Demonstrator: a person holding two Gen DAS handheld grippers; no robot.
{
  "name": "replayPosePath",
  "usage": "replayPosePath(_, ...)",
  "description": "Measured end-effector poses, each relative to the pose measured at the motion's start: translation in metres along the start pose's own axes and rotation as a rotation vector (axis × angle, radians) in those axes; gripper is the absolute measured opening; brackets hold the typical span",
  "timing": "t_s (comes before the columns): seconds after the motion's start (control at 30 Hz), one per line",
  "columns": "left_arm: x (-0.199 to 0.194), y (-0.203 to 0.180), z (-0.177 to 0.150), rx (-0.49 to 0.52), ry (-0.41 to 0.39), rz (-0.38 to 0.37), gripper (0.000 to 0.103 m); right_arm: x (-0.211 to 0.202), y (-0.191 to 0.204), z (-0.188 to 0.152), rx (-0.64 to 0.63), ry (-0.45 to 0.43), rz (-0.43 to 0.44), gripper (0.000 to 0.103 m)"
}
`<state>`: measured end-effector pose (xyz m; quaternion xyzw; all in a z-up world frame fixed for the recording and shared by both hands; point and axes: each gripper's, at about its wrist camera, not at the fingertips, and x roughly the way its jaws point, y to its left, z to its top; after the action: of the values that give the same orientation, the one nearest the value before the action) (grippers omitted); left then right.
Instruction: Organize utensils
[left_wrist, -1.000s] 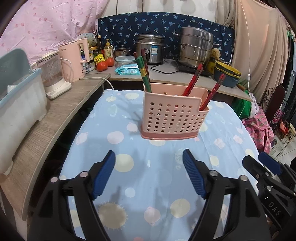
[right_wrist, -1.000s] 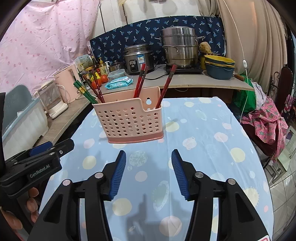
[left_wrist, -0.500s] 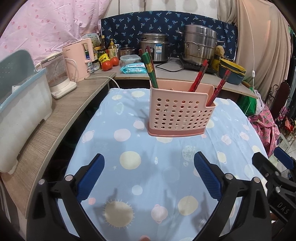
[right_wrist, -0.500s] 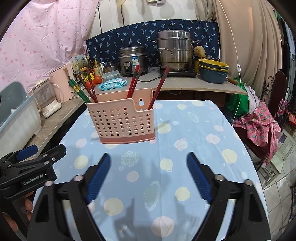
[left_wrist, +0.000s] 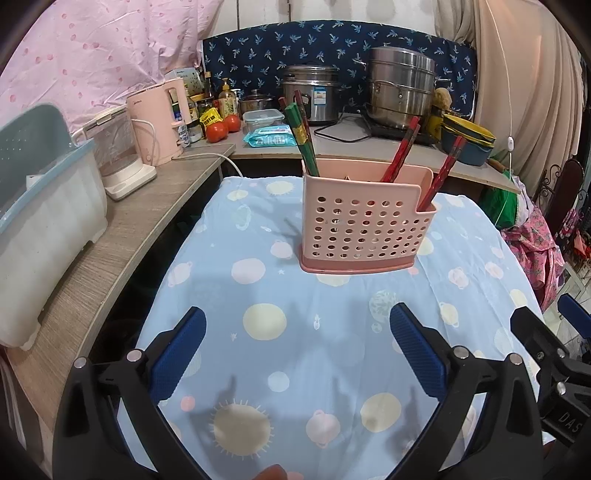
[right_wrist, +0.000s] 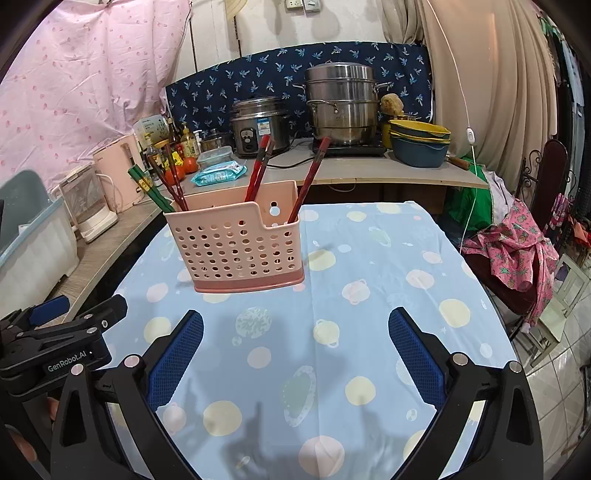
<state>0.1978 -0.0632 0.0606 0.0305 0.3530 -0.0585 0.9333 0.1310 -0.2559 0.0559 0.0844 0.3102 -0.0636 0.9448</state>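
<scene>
A pink perforated utensil basket (left_wrist: 364, 230) stands upright on the blue dotted tablecloth (left_wrist: 280, 332); it also shows in the right wrist view (right_wrist: 236, 251). Green chopsticks (left_wrist: 303, 142) and red chopsticks (left_wrist: 400, 151) stand in it, with another red pair (left_wrist: 443, 171) in its right compartment. My left gripper (left_wrist: 297, 350) is open and empty, low over the cloth, short of the basket. My right gripper (right_wrist: 295, 350) is also open and empty, beside the left one.
A wooden counter (left_wrist: 122, 236) runs along the left with a grey bin (left_wrist: 40, 221), a glass kettle and a pink kettle (left_wrist: 159, 118). Pots (left_wrist: 400, 92), bowls and tomatoes stand on the back counter. A chair with pink cloth (right_wrist: 517, 251) is at right.
Both grippers have opened wide from a narrower gap and have drawn back a little from the basket.
</scene>
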Motion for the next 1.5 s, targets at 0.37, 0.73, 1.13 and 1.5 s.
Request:
replayPosePath(0.37,0.002,0.000,-0.001,-0.004,0.008,0.020,0.096,0.006,0.001,-0.003,0.005,0.025,0.009,0.096)
replayPosePath(0.73,0.002,-0.003,-0.003,0.003,0.013,0.028,0.096,0.009,0.002,-0.008,0.005,0.038,0.014,0.096)
replayPosePath(1.13,0.001,-0.006,-0.005,0.014,0.008,0.037,0.096,0.010,0.004,-0.010,0.004,0.046,0.014,0.096)
replayPosePath(1.5,0.004,-0.005,-0.007,0.004,0.021,0.060,0.096,0.013,0.005,-0.012,0.005,0.058,0.013,0.096)
